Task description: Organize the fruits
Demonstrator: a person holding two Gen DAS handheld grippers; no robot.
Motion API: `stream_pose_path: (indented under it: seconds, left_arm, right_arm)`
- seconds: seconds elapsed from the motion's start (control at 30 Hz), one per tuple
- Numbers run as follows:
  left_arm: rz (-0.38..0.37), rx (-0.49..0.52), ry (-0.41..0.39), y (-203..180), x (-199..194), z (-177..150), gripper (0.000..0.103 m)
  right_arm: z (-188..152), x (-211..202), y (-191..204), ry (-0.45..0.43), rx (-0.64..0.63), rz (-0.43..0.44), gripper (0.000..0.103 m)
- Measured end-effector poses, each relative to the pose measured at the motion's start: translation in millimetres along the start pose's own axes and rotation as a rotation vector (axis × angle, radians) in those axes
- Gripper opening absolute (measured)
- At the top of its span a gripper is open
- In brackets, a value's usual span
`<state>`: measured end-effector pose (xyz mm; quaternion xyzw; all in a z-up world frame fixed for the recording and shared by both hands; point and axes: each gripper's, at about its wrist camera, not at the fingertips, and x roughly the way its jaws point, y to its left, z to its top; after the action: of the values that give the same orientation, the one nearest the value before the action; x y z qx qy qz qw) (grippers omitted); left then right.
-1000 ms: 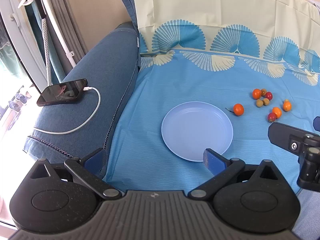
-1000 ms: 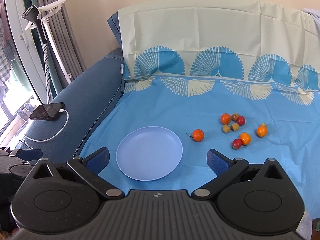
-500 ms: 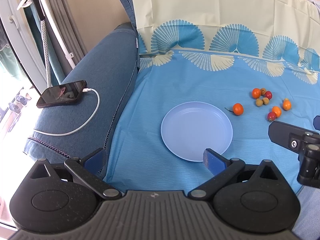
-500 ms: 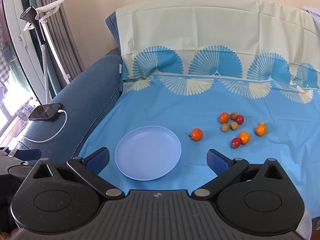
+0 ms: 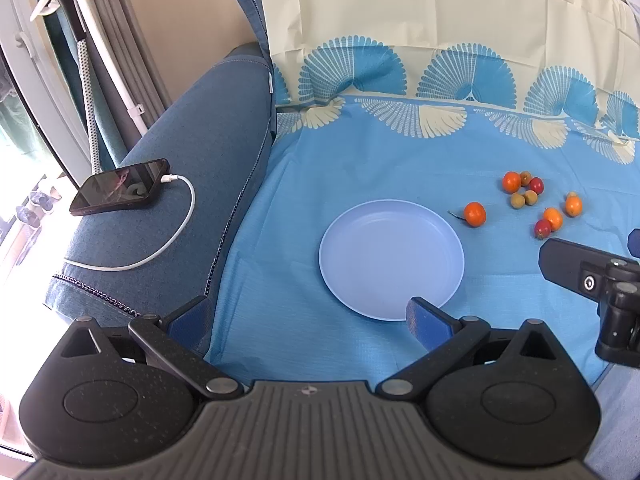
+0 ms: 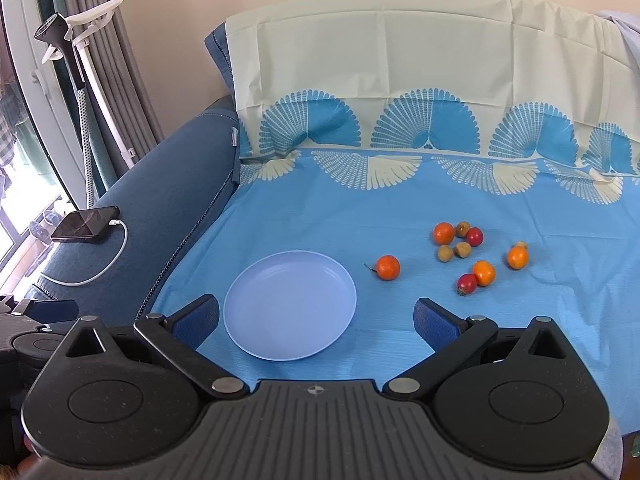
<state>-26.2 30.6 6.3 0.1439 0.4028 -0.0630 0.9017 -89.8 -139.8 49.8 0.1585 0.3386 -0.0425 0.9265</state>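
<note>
An empty pale blue plate (image 5: 391, 254) (image 6: 290, 304) lies on the blue cloth. To its right lie several small fruits: a lone orange one (image 5: 475, 213) (image 6: 388, 267) nearest the plate, then a cluster of orange, red and tan ones (image 5: 528, 196) (image 6: 464, 240). My left gripper (image 5: 308, 320) is open and empty, near the plate's near edge. My right gripper (image 6: 316, 320) is open and empty, just short of the plate; it also shows at the right edge of the left wrist view (image 5: 592, 280).
A blue and cream patterned cloth (image 6: 400, 200) covers the sofa seat and back. A black phone (image 5: 120, 188) (image 6: 86, 225) with a white charging cable (image 5: 160, 248) rests on the blue armrest at left. A garment steamer stand (image 6: 80, 60) and curtains are beyond it.
Both grippers have shifted slightly; the views barely drift. Nothing was taken hold of and no fruit has moved.
</note>
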Motion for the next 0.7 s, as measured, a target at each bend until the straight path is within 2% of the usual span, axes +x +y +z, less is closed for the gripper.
stream_pose_path:
  seconds: [0.5,0.7]
  left_arm:
    - [0.008,0.014,0.025,-2,10,1,0.103]
    - [-0.030,0.041,0.052,-16,17,7,0.103]
  right_arm:
    - [-1,7,-6,0.007,0.019,0.001,0.103]
    - [-6,10,-33,-0.028,0.064,-0.047,0.103]
